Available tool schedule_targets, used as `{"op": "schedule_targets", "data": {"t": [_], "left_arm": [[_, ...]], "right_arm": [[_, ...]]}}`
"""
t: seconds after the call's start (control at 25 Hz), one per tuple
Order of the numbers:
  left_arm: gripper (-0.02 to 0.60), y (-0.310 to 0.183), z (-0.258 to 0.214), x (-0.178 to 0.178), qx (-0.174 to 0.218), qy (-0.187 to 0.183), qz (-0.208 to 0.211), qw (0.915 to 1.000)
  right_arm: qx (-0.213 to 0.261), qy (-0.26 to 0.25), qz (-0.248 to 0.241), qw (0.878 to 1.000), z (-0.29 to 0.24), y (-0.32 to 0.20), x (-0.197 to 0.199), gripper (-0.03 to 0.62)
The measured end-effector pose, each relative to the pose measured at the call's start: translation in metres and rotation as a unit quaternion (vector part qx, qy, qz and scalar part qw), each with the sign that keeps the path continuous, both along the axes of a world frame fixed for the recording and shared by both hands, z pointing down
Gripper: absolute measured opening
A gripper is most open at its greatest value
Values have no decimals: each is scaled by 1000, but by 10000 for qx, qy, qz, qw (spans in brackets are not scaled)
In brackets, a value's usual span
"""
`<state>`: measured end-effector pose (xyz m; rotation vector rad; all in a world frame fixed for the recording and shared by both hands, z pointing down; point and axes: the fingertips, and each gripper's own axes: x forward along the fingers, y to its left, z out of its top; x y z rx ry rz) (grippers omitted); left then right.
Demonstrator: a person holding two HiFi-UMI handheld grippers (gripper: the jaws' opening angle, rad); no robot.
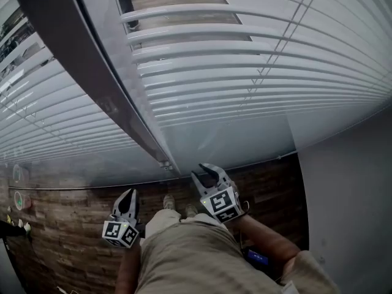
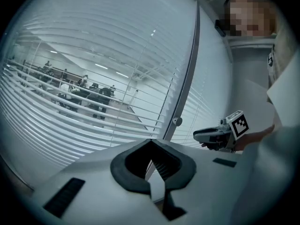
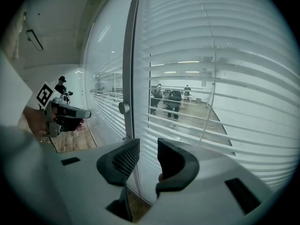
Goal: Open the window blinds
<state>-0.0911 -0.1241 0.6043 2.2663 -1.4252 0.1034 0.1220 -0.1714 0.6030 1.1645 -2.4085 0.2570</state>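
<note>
I see my left gripper [image 2: 151, 143] with jaws shut on nothing and my right gripper [image 3: 148, 150] with jaws part open and empty, both near the white blinds [image 1: 257, 72].

Smooth, faintly glossy white blinds [image 1: 257, 72] fill the top. A matt dark grey post [image 1: 92, 72], metal by its look, crosses the upper left. At bottom left, the brown floor [image 1: 67, 250] shows wood-grain planks. Beige cloth trousers [image 1: 190, 256] sit bottom centre. The left gripper [image 1: 127, 195] and right gripper [image 1: 207, 174] have matt white plastic shells.
</note>
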Motion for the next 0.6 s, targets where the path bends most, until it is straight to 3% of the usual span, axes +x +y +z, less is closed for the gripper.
{"op": "schedule_targets", "data": {"t": [0.28, 0.6], "left_arm": [[14, 4, -26, 19, 300, 18, 245, 9992], [14, 26, -19, 29, 48, 164, 216, 9996]], "right_arm": [[-20, -75, 29, 10000, -22, 15, 12, 123], [-158, -277, -241, 9992, -13, 36, 3, 123]]}}
